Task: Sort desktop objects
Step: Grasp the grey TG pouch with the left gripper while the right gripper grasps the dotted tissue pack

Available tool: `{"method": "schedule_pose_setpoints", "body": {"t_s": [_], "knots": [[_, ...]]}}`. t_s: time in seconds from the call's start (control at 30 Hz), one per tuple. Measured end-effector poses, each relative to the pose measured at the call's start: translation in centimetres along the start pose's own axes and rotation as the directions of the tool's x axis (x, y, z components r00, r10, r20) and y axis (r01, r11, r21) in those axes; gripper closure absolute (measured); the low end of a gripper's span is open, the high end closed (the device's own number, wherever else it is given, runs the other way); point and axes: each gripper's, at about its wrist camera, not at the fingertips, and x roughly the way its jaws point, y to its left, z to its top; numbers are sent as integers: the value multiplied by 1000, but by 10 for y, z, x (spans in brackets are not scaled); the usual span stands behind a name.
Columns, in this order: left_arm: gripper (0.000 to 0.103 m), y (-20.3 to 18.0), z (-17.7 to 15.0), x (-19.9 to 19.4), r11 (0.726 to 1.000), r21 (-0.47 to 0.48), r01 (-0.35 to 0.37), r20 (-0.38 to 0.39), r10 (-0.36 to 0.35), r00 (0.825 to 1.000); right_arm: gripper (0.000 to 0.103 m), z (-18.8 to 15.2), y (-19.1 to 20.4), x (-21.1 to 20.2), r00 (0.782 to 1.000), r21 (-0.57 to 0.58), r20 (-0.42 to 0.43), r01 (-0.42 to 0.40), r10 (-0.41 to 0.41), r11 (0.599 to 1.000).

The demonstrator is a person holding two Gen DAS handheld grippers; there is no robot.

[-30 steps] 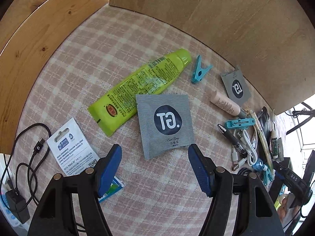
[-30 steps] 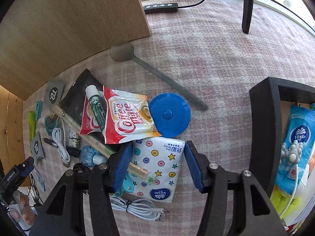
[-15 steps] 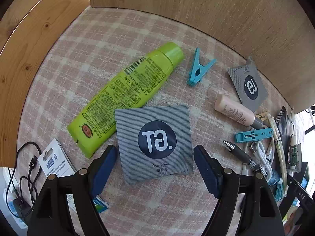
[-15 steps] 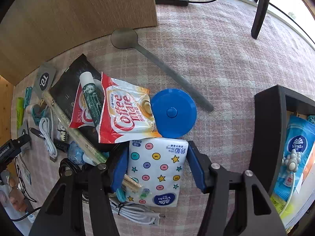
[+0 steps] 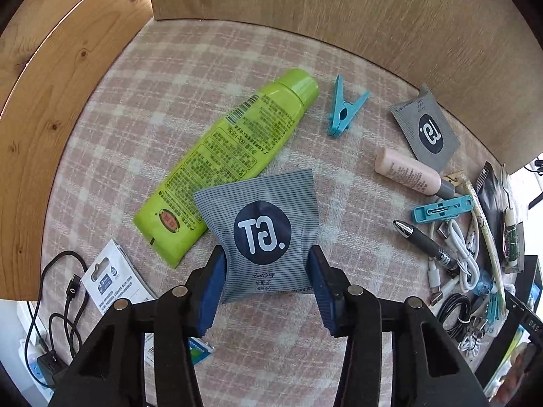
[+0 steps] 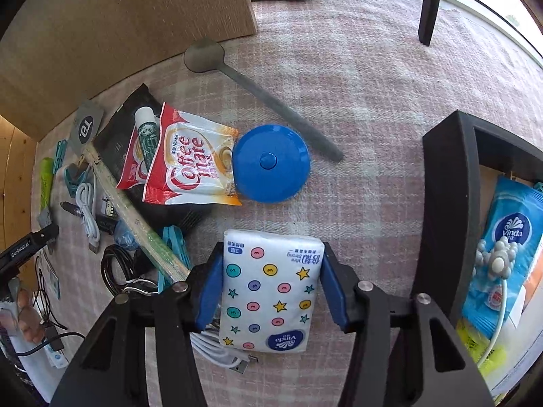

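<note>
- Between the left gripper [image 5: 267,273] pads: the grey tea sachet [image 5: 263,229], pinched and buckled, jaws having just closed on it.
- Between the right gripper [image 6: 271,285] pads: the tissue pack [image 6: 269,291], flanked closely; contact cannot be confirmed.
- Risk: the thin sachet may slip out; the white cable [image 6: 220,352] beneath the pack may drag.
- Count: two sachets, three blue clothespins visible.

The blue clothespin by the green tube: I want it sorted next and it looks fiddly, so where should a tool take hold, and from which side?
Probably across the closed stem of the blue clothespin, from straight above. It lies flat on the cloth, legs splayed toward the wooden board, with clear space on both long sides; the green tube lies apart from it.
</note>
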Motion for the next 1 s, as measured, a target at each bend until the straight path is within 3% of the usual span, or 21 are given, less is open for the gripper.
{"method": "schedule_pose_setpoints", "body": {"t_s": [0.17,0.23,0.4,0.67,0.73,0.77,0.8,0.9,1.0], "knots": [[70,13,-15,-14,1000,-18,11,19,-11,1000,52,-10,-7,-17,999,1,29,-29,29,1000],[85,18,-21,-23,1000,-2,7,31,-7,1000,52,-13,-11,-27,998,3,44,-42,41,999],[87,-2,-13,-33,1000,22,0,60,-1,998,52,-19,-21,-50,995,4,85,-47,47,999],[91,21,-22,-61,997,1,79,72,-79,994,52,-13,-42,-78,990,-7,127,-63,63,998],[92,14,-24,-73,996,30,88,92,-90,992,52,-15,-47,-86,988,-9,135,-69,70,998],[102,11,-21,-78,995,47,93,99,-97,990,52,-12,-50,-86,988,-13,140,-69,70,998],[103,8,-19,-85,993,59,100,103,-106,989,52,-9,-54,-86,987,-16,148,-64,65,998],[103,-10,-22,-98,988,100,120,121,-132,984,52,-14,-66,-102,984,-12,168,-56,57,998],[103,-32,-17,-102,987,134,85,146,-105,984,52,-21,-81,-117,981,1,191,-38,37,999]]}}
